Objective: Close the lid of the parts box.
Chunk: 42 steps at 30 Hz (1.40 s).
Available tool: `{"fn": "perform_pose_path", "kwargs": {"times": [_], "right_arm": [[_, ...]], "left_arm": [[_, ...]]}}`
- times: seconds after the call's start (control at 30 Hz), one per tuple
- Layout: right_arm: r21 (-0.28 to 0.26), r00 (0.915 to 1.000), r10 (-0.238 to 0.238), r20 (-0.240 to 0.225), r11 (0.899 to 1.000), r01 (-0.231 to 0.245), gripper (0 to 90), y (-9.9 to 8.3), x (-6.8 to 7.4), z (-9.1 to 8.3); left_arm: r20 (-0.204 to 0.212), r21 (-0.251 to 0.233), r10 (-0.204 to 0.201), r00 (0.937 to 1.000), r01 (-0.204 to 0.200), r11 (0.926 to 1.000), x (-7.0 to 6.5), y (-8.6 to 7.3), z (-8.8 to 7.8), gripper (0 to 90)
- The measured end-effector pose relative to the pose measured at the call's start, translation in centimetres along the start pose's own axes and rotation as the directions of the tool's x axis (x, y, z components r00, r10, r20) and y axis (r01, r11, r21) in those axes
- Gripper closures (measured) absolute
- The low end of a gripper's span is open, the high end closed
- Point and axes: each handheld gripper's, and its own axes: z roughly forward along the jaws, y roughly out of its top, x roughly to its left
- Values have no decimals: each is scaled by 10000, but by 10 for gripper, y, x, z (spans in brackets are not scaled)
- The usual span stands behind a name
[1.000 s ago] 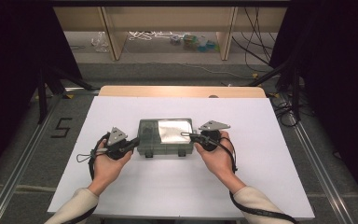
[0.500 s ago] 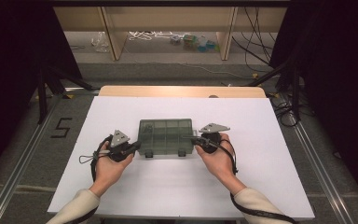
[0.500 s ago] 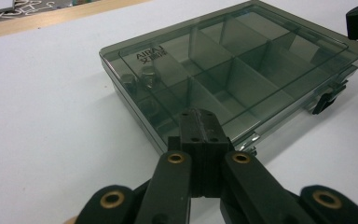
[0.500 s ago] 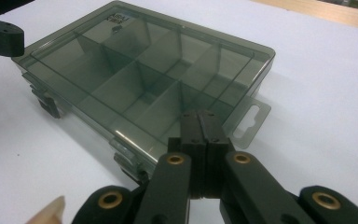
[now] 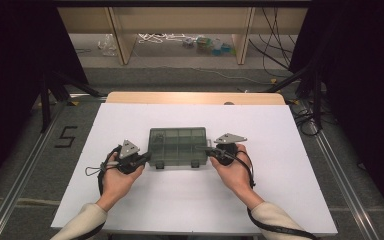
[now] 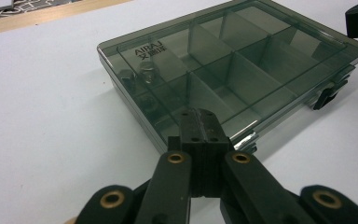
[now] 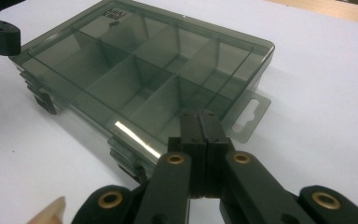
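White sheeting covered the counter (image 5: 290, 165), which stood on a grey floor with a pale wooden shelf unit (image 5: 180, 30) behind it and dark curtains at either side. At the middle of the counter lay the smoked-plastic compartment box (image 5: 178, 146), flat, with its clear lid closed and its dividers visible through it. The left gripper (image 5: 139, 159) was held in the person's left hand at the box's left end, and the right gripper (image 5: 214, 153) in the right hand at its right end; each sat close against a near corner of the box. In the left gripper view the fingers (image 6: 200, 122) were pressed together with nothing between them, their tip at the box's near edge beside a front latch; small metal parts (image 6: 142, 74) lay in a corner compartment under the lid's printed lettering. In the right gripper view the fingers (image 7: 200, 122) were likewise pressed together and empty, their tip at the box's edge just beside the hang tab (image 7: 249, 114). Whether either tip actually touched the box could not be told.
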Motion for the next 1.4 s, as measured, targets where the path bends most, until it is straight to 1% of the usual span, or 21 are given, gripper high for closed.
{"fn": "perform_pose_path", "kwargs": {"times": [0.2,0.27,0.3,0.4,0.43,0.5,0.6,0.63,0.67,0.73,0.8,0.83,0.9,1.0,1.07,1.13,1.17,1.23,1.3,1.37,1.4], "right_arm": [[-103,9999,126,-22,9999,-126,900,-1,-2,-1],[-255,9996,261,-130,9993,-264,870,-1,-3,-2],[-359,9986,418,-334,9984,-430,843,-1,-5,-3],[-629,9992,328,-235,9974,-342,795,0,-10,-8],[-777,9986,442,-288,9959,-463,768,0,-12,-11],[-1013,9997,98,-226,9948,-120,726,1,-16,-15],[-1216,9994,141,-310,9924,-178,667,0,-19,-21],[-1430,9996,-143,-233,9897,108,651,-1,-22,-23],[-1529,9994,-198,-298,9881,150,635,-1,-23,-25],[-1584,9985,-390,-393,9868,324,592,-2,-24,-29],[-1820,9974,-535,-480,9823,439,552,-4,-25,-32],[-1738,9974,-566,-456,9836,479,543,-5,-25,-35],[-1855,9969,-638,-452,9811,544,525,-8,-25,-39],[-2082,9960,-776,-443,9758,668,493,-11,-27,-46],[-2096,9960,-740,-508,9758,618,483,-12,-27,-49],[-2277,9953,-883,-386,9707,772,469,-14,-29,-51],[-2165,9962,-753,-436,9742,641,463,-15,-29,-54],[-2215,9967,-711,-390,9733,607,444,-17,-30,-57],[-2342,9962,-779,-397,9699,665,432,-18,-31,-59],[-2406,9963,-768,-379,9684,655,412,-20,-32,-63],[-2338,9971,-614,-453,9710,491,408,-21,-31,-65]], "left_arm": [[-31,-114,75,10000,-75,9999,1,0,-1,900],[-23,-276,90,10000,-91,9996,2,2,-3,900],[14,-405,107,9999,-107,9991,2,4,-4,900],[-43,-752,174,9998,-177,9970,3,8,-9,887],[-54,-862,242,9997,-246,9960,3,9,-11,849],[-1,-1115,334,9994,-332,9932,2,11,-14,816],[-81,-1337,641,9979,-646,9889,2,13,-20,770],[-55,-1383,636,9980,-637,9883,2,13,-21,747],[-22,-1458,608,9981,-605,9875,2,13,-23,723],[-124,-1626,786,9968,-796,9835,4,13,-26,668],[-194,-1730,700,9974,-723,9823,5,13,-28,597],[-237,-1831,691,9973,-723,9804,6,12,-30,563],[-148,-1975,546,9984,-564,9787,7,11,-33,524],[-222,-2018,734,9971,-764,9765,9,9,-38,417],[-150,-2133,637,9979,-655,9748,9,8,-42,395],[-184,-2209,690,9974,-713,9727,11,7,-46,380],[-205,-2208,655,9976,-684,9729,11,7,-48,370],[-158,-2256,592,9981,-612,9723,12,6,-51,357],[-228,-2294,723,9971,-756,9704,13,4,-54,341],[-186,-2357,592,9981,-619,9698,13,2,-57,324],[-219,-2368,668,9975,-701,9690,14,1,-59,320]]}}
